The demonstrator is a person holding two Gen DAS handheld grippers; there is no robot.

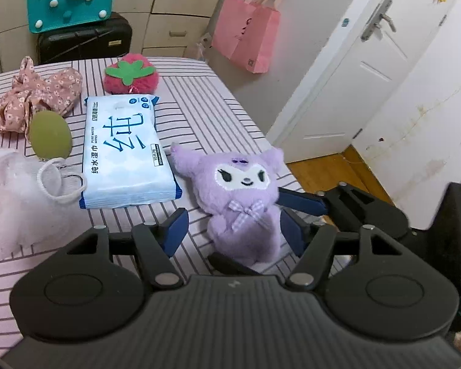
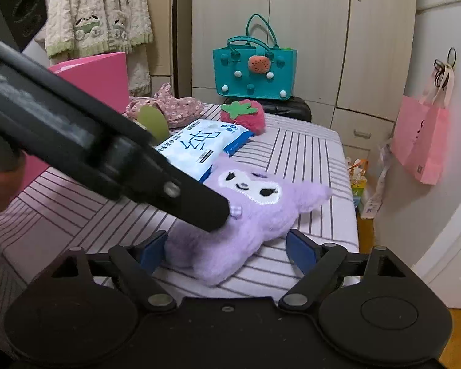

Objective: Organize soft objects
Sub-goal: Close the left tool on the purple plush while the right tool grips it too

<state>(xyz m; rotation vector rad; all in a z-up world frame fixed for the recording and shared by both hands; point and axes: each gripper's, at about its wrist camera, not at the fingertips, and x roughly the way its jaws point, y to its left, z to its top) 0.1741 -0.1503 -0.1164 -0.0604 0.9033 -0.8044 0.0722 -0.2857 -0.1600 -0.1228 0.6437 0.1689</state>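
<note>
A purple plush doll (image 1: pixel 242 203) lies face up on the striped bed (image 1: pixel 199 117), near its right edge. My left gripper (image 1: pixel 235 233) is open and straddles the doll's lower body; its left pad stands clear of the fur and its right pad is at the doll's side. My right gripper (image 2: pixel 227 249) is open too, with the doll (image 2: pixel 261 206) between its pads, the right pad apart from it. One of the left gripper's fingers (image 2: pixel 199 203) crosses the right wrist view and rests on the doll. One of the right gripper's fingers (image 1: pixel 302 202) reaches in beside the doll's arm.
On the bed lie a pack of wet wipes (image 1: pixel 126 150), a strawberry plush (image 1: pixel 130 73), a floral cloth (image 1: pixel 37 95), a green oval pad (image 1: pixel 49 135) and a white mesh puff (image 1: pixel 18 193). A teal bag (image 2: pixel 255 70) stands on a black suitcase (image 1: pixel 83 41). A pink bin (image 2: pixel 101 77) is at the left.
</note>
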